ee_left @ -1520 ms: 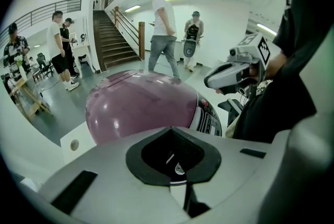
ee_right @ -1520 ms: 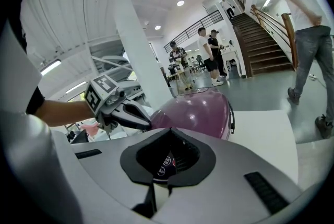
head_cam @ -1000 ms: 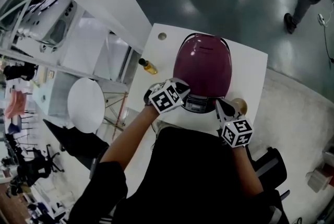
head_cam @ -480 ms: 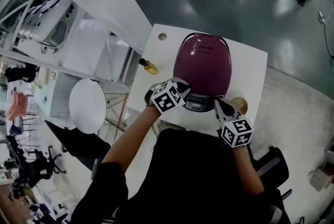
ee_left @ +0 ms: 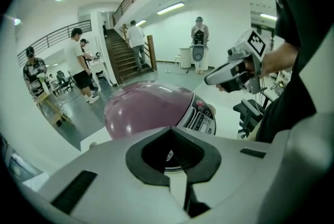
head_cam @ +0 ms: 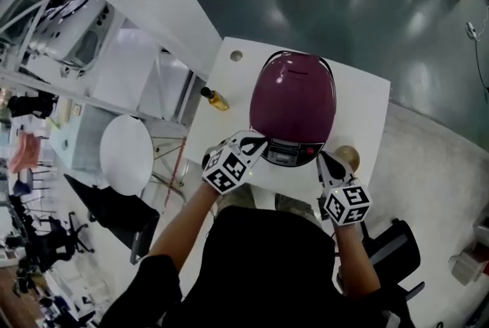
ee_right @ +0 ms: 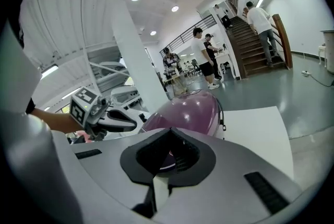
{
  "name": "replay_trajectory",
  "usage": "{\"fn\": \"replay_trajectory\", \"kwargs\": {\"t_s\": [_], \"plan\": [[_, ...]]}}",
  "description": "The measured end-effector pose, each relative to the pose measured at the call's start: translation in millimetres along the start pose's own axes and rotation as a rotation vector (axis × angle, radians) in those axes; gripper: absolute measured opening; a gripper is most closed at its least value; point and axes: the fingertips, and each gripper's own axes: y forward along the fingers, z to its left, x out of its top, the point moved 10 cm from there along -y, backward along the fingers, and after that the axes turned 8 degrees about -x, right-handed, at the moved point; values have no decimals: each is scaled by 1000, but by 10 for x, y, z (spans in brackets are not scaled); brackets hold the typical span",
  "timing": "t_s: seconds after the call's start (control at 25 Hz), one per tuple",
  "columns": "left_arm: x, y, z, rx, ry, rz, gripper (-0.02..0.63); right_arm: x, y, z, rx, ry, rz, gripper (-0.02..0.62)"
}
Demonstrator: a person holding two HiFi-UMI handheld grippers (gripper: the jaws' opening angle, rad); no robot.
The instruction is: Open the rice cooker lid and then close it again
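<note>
The rice cooker (head_cam: 294, 101) sits mid-surface (head_cam: 367, 97) with its lid down and its panel facing me at 6 o'clock. My left hand-held gripper (head_cam: 254, 141), closed and empty, is at its 7 o'clock, nearer the latch. My right hand-held gripper (head_cam: 325, 160), also closed and empty, waits at 5 o'clock.

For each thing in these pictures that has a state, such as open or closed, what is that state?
rice cooker lid: closed.
left gripper: jaws shut, nothing held.
right gripper: jaws shut, nothing held.
small bottle: cap on.
</note>
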Motion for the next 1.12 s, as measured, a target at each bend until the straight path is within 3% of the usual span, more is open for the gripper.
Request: {"fn": "replay_trajectory", "kwargs": {"t_s": [0.24, 0.44, 0.72, 0.92, 1.12], "plan": [[5, -637, -356, 59, -213, -306, 3, 17, -251, 216, -102, -5, -105, -1], [-401, -1119, -662, 128, -242, -428, 3, -98, -560, 794, -186, -64, -143, 0], [-1121, -1881, -990, 218, -246, -507, 3, -495, -954, 1811, -268, -156, -174, 0], [-1566, -2340, -1206, 185, -246, -539, 3, -791, -1244, 2372, -337, -135, -215, -2], [-1696, -2676, -1317, 185, -250, -600, 3, -809, -1515, 2711, -376, -168, -249, -2]]}}
